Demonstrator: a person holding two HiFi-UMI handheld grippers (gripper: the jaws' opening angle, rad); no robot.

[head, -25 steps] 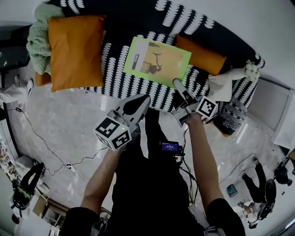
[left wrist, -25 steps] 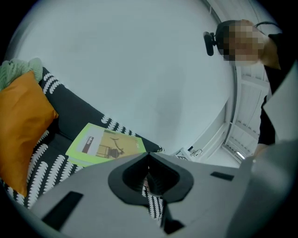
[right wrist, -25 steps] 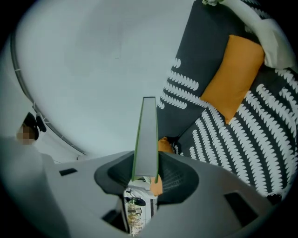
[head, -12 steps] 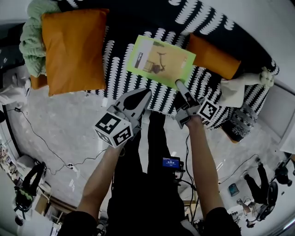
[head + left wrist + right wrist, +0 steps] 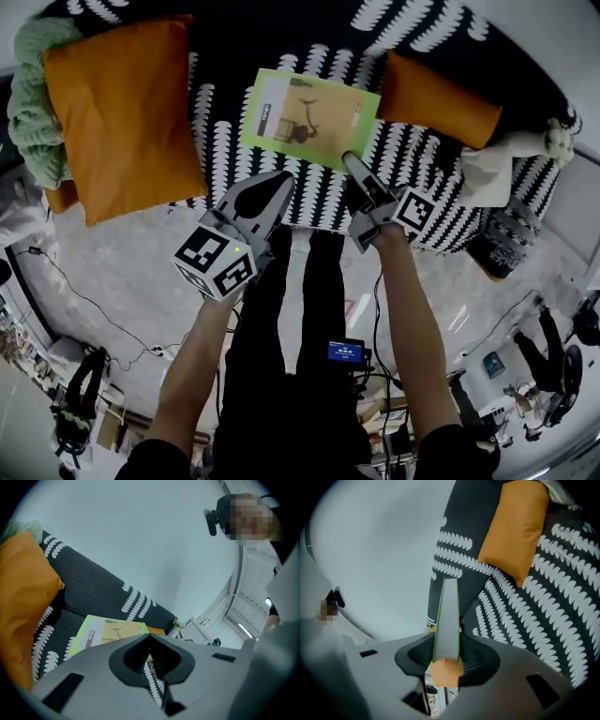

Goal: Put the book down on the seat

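Pinching the book (image 5: 309, 119) edge-on, right gripper (image 5: 350, 161) holds it apparently above the seat (image 5: 217, 141); left gripper (image 5: 284, 180) clenched empty

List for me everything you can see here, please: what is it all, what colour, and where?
Sofa: one, black with white pattern, across the top of the head view.
Cushions: two, orange; a large one at the sofa's left end, a smaller one to the right.
Knitted throw: one, pale green, behind the large cushion.
Soft toy: one, white, at the sofa's right end.
Book: one, green cover, over the seat between the cushions.
Cable: one, dark, on the pale floor at left.
Left gripper: grey, jaws together, empty, near the seat's front edge.
Right gripper: grey, jaws shut on the book's near edge.
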